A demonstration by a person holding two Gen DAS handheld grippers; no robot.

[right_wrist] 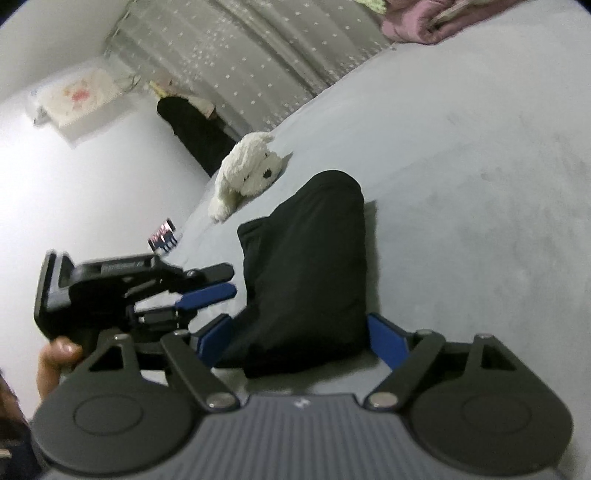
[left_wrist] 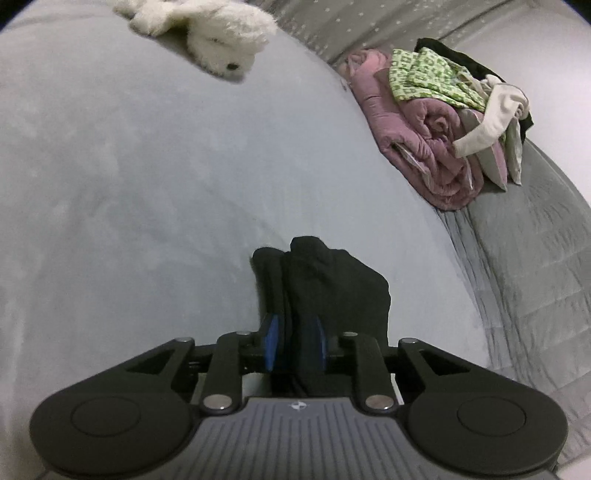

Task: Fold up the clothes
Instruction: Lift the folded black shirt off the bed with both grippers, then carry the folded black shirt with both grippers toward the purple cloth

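A black garment (left_wrist: 332, 291) (right_wrist: 306, 266) lies folded into a compact bundle on the grey bed (left_wrist: 147, 184). In the left wrist view my left gripper (left_wrist: 295, 343) is shut, with a fold of the black cloth pinched between its blue pads. The right wrist view shows that same left gripper (right_wrist: 231, 284) at the bundle's left edge, held by a hand (right_wrist: 55, 362). My right gripper (right_wrist: 299, 338) is open wide, its blue fingers (right_wrist: 388, 339) standing on either side of the bundle's near end without closing on it.
A white plush dog (left_wrist: 207, 33) (right_wrist: 247, 170) lies on the bed beyond the garment. A pile of pink, green-patterned, white and black clothes (left_wrist: 443, 122) sits at the right, beside a quilted grey blanket (left_wrist: 535, 258). A dotted curtain (right_wrist: 240, 55) hangs behind.
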